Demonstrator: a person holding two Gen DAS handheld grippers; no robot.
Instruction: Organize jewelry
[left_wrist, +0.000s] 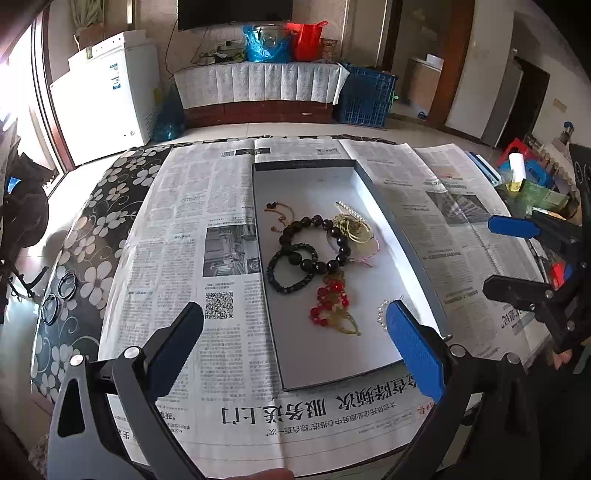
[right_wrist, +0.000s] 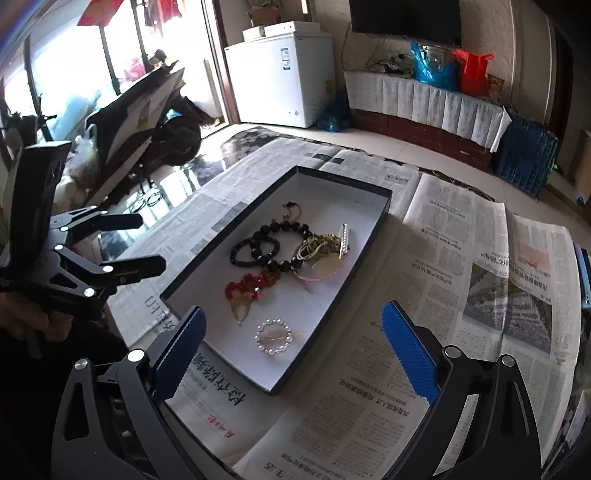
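Note:
A shallow dark-rimmed box (left_wrist: 306, 165) with a white floor lies on newspaper. Inside it are two black bead bracelets (left_wrist: 303, 254), a red bead piece (left_wrist: 330, 301), a gold and pink tangle (left_wrist: 354, 229) and a pearl ring bracelet (right_wrist: 274, 336). My left gripper (left_wrist: 295, 308) hovers open over the box's near end with nothing between its fingers; its right finger hides part of the pearl bracelet. My right gripper (right_wrist: 293, 314) stands open above the pearl bracelet, apart from it. It also shows at the table's right side, right gripper (left_wrist: 490, 256). The left gripper (right_wrist: 152, 242) appears left of the box (right_wrist: 343, 181).
Newspaper sheets (left_wrist: 192, 206) cover a table with a black floral cloth (left_wrist: 92, 229). Two metal rings (left_wrist: 59, 295) lie on the cloth at the left. Bottles and clutter (left_wrist: 524, 177) crowd the table's right edge. A white freezer (right_wrist: 280, 74) and a blue crate (right_wrist: 524, 155) stand beyond.

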